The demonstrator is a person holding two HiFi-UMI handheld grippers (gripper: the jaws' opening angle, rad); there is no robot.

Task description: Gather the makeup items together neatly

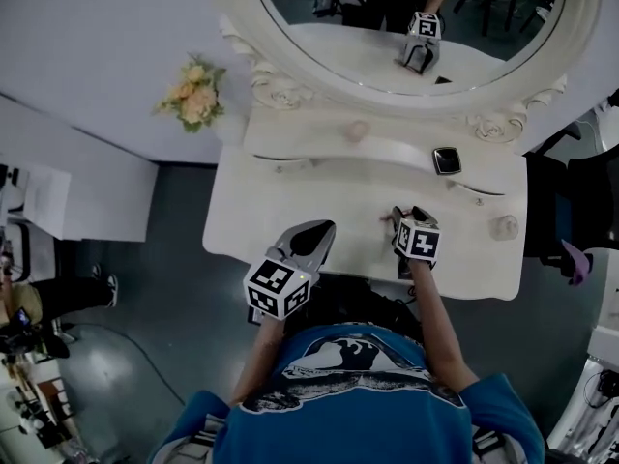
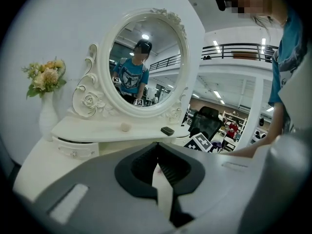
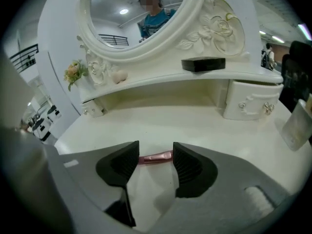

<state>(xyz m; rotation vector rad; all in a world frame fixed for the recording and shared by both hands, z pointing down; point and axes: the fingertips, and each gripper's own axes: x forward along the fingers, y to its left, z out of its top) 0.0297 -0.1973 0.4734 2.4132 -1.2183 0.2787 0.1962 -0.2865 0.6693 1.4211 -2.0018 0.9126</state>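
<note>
I hold the right gripper (image 3: 156, 151) tilted down, jaws released, pink tube (image 3: 157, 157) crosswise at their tips; left gripper (image 2: 157, 156) near level, jaws clenched empty; open bench (image 3: 204, 123) ahead.

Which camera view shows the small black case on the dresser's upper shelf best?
The right gripper view: the black case is near and large, seen from the side. The head view shows the case from above, small, with a glossy top. The left gripper view shows only a tiny dark shape.
</note>
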